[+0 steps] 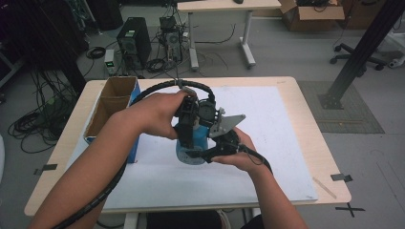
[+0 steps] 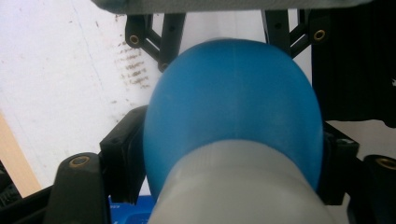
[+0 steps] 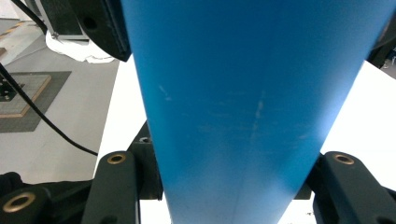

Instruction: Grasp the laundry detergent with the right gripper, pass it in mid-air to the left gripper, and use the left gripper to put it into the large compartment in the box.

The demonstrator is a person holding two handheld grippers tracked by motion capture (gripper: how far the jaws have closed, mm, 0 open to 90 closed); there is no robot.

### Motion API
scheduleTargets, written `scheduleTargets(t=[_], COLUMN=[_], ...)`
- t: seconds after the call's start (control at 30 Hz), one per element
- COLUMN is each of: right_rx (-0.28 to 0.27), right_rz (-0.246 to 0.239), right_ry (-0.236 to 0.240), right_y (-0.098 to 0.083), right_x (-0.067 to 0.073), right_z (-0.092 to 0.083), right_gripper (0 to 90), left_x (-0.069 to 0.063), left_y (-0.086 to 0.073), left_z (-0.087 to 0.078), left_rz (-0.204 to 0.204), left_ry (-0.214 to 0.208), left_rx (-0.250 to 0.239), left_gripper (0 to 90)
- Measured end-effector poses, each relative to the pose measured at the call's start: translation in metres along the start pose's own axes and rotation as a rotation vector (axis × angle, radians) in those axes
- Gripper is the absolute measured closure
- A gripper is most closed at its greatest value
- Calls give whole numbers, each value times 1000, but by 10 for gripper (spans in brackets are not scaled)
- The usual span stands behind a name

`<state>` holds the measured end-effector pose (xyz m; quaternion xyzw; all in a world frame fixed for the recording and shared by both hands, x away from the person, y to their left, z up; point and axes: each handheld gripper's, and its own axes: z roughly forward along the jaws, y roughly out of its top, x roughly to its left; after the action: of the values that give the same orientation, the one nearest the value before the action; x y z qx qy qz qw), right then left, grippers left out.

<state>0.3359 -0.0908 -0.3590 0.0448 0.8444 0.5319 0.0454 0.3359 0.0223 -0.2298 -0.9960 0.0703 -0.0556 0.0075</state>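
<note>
A blue plastic bottle (image 1: 191, 151) with a pale grey cap is held upright over the white sheet (image 1: 267, 143) near the table's middle. An open brown cardboard box (image 1: 107, 110) with two compartments is seen at the table's left edge; its contents cannot be told. The bottle's rounded shoulder is clamped by the left gripper (image 1: 187, 138) from above, pads pressed on both sides. Its blue body is gripped by the right gripper (image 1: 203, 153), jaws tight against it.
</note>
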Motion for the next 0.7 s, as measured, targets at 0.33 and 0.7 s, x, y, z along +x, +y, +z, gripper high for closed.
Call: scheduleTargets(t=[0.33, 0.7], right_rx=[7, -15], right_rz=[-1, -27], right_ry=[-2, -16], right_y=[0, 0], right_x=[0, 2], right_z=[-1, -5], right_gripper=[457, 448], left_x=[-1, -5], left_y=[2, 8], left_z=[1, -6], left_rz=[3, -15], left_ry=[-5, 17], left_rx=[12, 40], left_gripper=[368, 383])
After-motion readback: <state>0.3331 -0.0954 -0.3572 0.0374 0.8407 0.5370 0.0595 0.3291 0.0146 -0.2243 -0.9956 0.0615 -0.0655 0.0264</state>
